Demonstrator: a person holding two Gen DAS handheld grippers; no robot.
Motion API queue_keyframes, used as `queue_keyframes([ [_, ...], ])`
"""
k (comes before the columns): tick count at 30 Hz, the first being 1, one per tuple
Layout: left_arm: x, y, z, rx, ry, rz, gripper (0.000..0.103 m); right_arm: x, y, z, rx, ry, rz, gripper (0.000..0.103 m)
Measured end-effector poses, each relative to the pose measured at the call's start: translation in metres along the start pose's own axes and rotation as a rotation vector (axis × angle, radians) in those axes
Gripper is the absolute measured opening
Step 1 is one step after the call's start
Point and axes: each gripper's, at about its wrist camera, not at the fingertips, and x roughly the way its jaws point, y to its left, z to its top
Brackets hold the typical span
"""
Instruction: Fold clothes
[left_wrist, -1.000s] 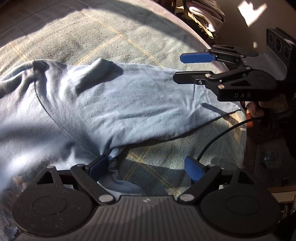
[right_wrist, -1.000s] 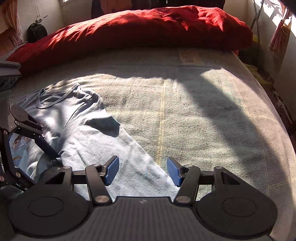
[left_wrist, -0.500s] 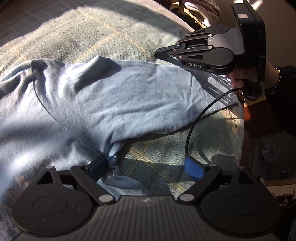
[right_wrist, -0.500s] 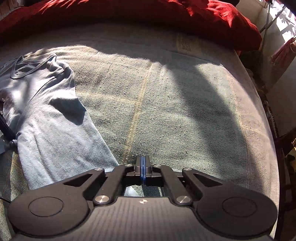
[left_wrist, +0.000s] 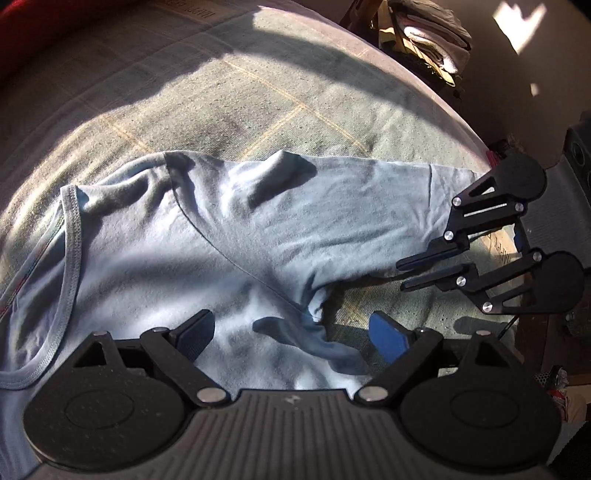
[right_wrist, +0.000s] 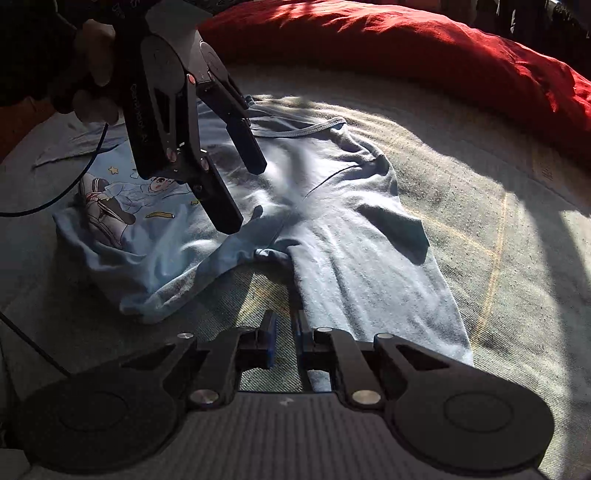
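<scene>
A light blue long-sleeved shirt (left_wrist: 258, 221) with a cartoon print (right_wrist: 110, 206) lies spread and wrinkled on the bed blanket (right_wrist: 498, 258). Its sleeve (right_wrist: 369, 277) runs toward the right wrist camera. My left gripper (left_wrist: 291, 332) hangs wide open above the armpit fold, holding nothing; in the right wrist view the left gripper (right_wrist: 242, 192) is held by a hand (right_wrist: 92, 74). My right gripper (right_wrist: 284, 332) is low at the sleeve's near edge, its jaws a narrow gap apart and opening. Only blanket shows between the pads; cloth lies under the right finger. The left wrist view shows the right gripper (left_wrist: 402, 276) beside the sleeve.
A long red pillow (right_wrist: 406, 48) runs along the head of the bed. A stack of folded clothes (left_wrist: 432, 40) sits past the bed's far edge. A dark cable (right_wrist: 55, 199) trails over the shirt at the left. The blanket to the right of the sleeve is bare.
My right gripper shut, swung and rolled down to the sleeve's near edge, then parted slightly. My left gripper lifted back from the armpit, so the neckline now shows.
</scene>
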Motion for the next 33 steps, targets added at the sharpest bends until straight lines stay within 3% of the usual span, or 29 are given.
queue_keyframes([
  [5,0.000,-0.001,-0.004,-0.041,-0.035,-0.017,0.090,0.016,0.015,0.011,-0.109,-0.031,-0.071,0.012],
  [15,0.003,0.003,-0.016,-0.079,-0.041,-0.048,0.090,0.031,-0.008,0.015,-0.122,0.030,-0.093,0.013],
  [24,0.004,0.008,-0.017,-0.104,-0.050,-0.056,0.090,0.042,0.014,0.017,-0.315,0.051,-0.174,0.018],
  [28,0.006,0.007,-0.018,-0.105,-0.049,-0.060,0.090,0.048,0.027,0.017,-0.424,0.067,-0.228,0.011],
  [30,0.004,0.007,-0.019,-0.105,-0.049,-0.060,0.090,0.045,0.034,0.018,-0.443,0.082,-0.228,0.005],
  [33,0.001,0.009,-0.021,-0.113,-0.052,-0.061,0.090,0.033,0.027,0.026,-0.318,0.075,-0.112,0.004],
])
